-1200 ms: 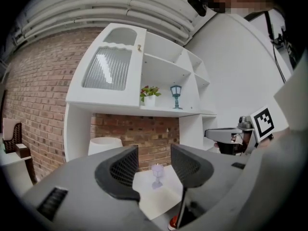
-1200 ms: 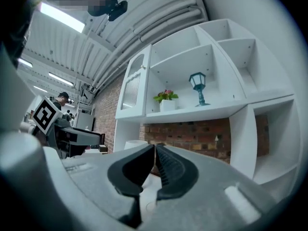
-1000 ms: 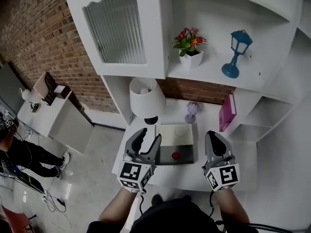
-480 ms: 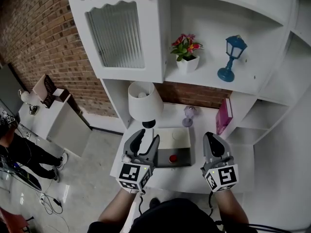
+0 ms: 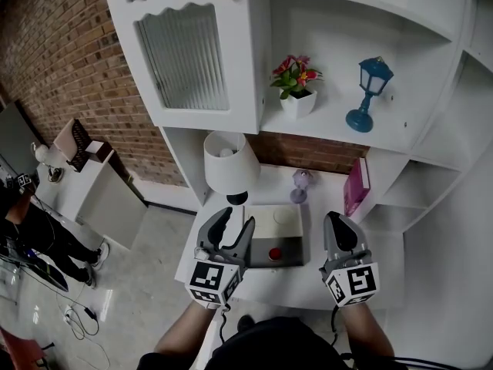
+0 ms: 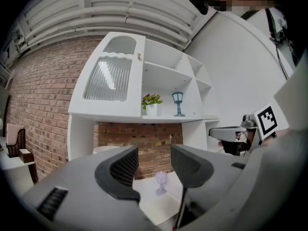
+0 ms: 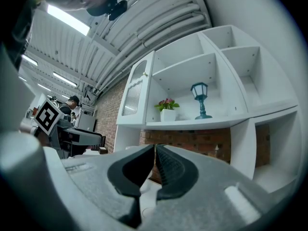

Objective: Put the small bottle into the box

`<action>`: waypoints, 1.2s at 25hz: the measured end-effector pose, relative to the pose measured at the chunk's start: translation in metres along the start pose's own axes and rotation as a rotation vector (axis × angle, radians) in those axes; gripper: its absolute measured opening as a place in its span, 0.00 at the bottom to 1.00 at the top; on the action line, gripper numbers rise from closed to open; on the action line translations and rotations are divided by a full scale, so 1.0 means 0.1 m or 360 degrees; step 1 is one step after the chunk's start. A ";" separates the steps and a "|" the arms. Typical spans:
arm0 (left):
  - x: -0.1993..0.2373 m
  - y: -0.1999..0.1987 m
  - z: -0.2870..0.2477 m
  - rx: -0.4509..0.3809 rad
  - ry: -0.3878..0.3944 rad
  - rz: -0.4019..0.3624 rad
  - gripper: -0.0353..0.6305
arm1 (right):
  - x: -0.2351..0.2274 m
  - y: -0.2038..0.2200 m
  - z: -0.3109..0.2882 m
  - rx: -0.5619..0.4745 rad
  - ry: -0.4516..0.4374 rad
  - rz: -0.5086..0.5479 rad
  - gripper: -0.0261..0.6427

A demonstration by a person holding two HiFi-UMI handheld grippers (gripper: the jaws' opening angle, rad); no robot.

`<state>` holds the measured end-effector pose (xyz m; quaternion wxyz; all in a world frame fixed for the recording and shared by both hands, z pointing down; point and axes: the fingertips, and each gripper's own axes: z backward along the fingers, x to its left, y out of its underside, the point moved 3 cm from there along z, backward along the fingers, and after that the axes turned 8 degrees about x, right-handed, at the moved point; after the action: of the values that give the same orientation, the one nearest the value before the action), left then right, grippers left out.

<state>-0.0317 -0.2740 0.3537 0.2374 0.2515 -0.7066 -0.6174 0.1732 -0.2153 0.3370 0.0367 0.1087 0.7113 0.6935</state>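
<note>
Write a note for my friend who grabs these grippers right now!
Left gripper: open, empty.
Right gripper: shut, nothing between its jaws.
Box: lies open in front, between the two grippers.
A small red-topped thing sits in the box's dark half. It is probably the bottle, but it is too small to be sure.
Done: if that is the bottle, it is already in.
Left: check it up close. No other bottle shows.

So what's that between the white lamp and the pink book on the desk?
A small purple goblet stands between the lamp and the book. The head view shows it best.
</note>
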 end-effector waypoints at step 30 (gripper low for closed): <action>-0.09 0.09 -0.17 0.0109 -0.0031 -0.0034 0.36 | -0.22 0.10 -0.11 0.0014 -0.0097 -0.0073 0.04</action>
<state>-0.0146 -0.2800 0.3650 0.2151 0.2609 -0.7269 -0.5977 0.1932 -0.2302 0.3449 0.0736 0.1136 0.7152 0.6857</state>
